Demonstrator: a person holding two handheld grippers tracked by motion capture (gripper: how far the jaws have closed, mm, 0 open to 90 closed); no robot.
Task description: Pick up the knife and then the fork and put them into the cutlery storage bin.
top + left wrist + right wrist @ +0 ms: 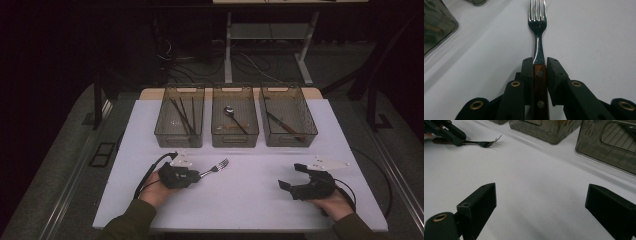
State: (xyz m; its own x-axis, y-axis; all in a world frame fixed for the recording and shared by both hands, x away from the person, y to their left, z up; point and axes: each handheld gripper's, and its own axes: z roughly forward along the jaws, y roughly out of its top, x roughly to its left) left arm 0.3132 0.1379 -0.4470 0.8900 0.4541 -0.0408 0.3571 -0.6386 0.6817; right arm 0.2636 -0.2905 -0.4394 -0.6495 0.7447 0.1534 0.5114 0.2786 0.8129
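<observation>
In the high view, the left claw lies low on the white surface near its front edge, closed on the handle of a fork whose prongs point away and to the right, toward three see-through bins standing in a row at the far side. The left bin holds thin dark sticks, the middle bin a spoon, and the right bin a knife-like piece with a dark handle. The right claw rests well apart from the fork on the right of the surface, its jaws spread wide with nothing between them. In the left gripper view, the fork runs straight ahead between the two black jaws; its brown wooden handle with two rivets is pinched from both sides, the steel neck and prongs stick out past the jaw tips, and a corner of a bin shows at the upper left. In the right gripper view, the right claw stands wide open over bare white surface, the left claw appears at the upper left clamped on the fork, which lies flat, and bin walls line the top edge.
</observation>
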